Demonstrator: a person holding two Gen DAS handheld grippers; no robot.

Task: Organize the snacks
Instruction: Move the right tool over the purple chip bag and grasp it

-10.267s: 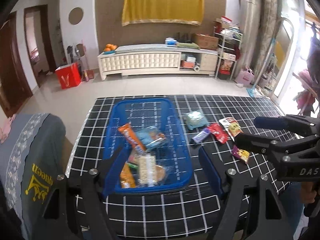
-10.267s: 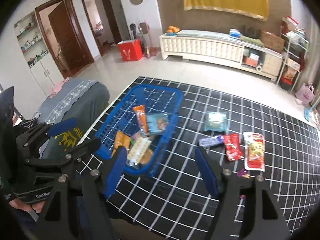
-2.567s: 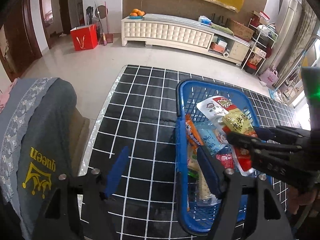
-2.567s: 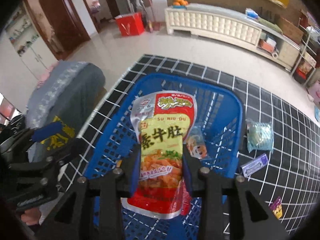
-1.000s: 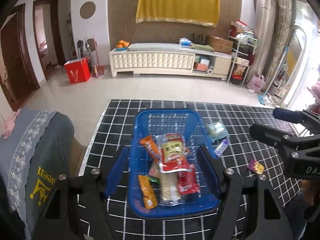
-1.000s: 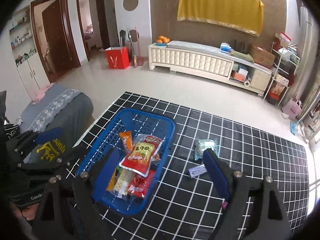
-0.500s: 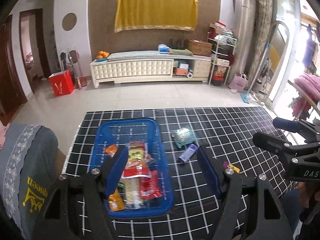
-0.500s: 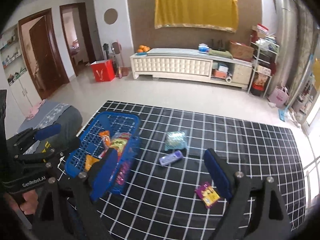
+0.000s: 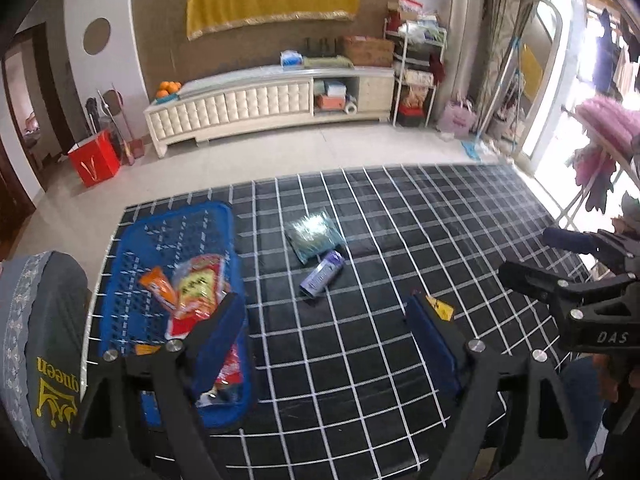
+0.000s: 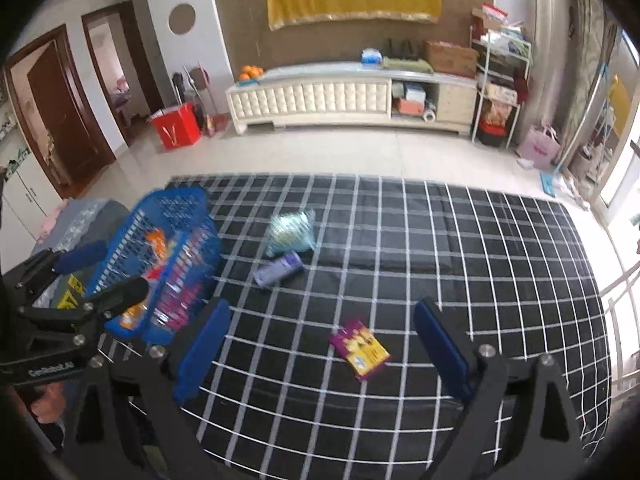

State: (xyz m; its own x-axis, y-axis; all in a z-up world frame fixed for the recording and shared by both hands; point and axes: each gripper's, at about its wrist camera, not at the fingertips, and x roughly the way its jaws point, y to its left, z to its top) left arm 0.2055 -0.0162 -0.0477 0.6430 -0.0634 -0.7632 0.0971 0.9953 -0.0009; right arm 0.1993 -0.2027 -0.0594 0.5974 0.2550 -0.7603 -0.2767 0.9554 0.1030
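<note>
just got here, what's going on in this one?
A person with a gripper in each hand is sorting snacks into a blue basket on a grid-patterned table. Several packets are in it already. Three lie loose on the table: a teal packet, a purple bar and a small purple-yellow packet. The left gripper and right gripper are both open and empty.

Black grid-patterned table (image 10: pixel 480 260): blue basket (image 10: pixel 172 208) at left edge; teal packet (image 10: pixel 290 232) and purple bar (image 10: pixel 278 271) near centre; purple-yellow packet (image 10: pixel 362 350) toward near edge.
</note>
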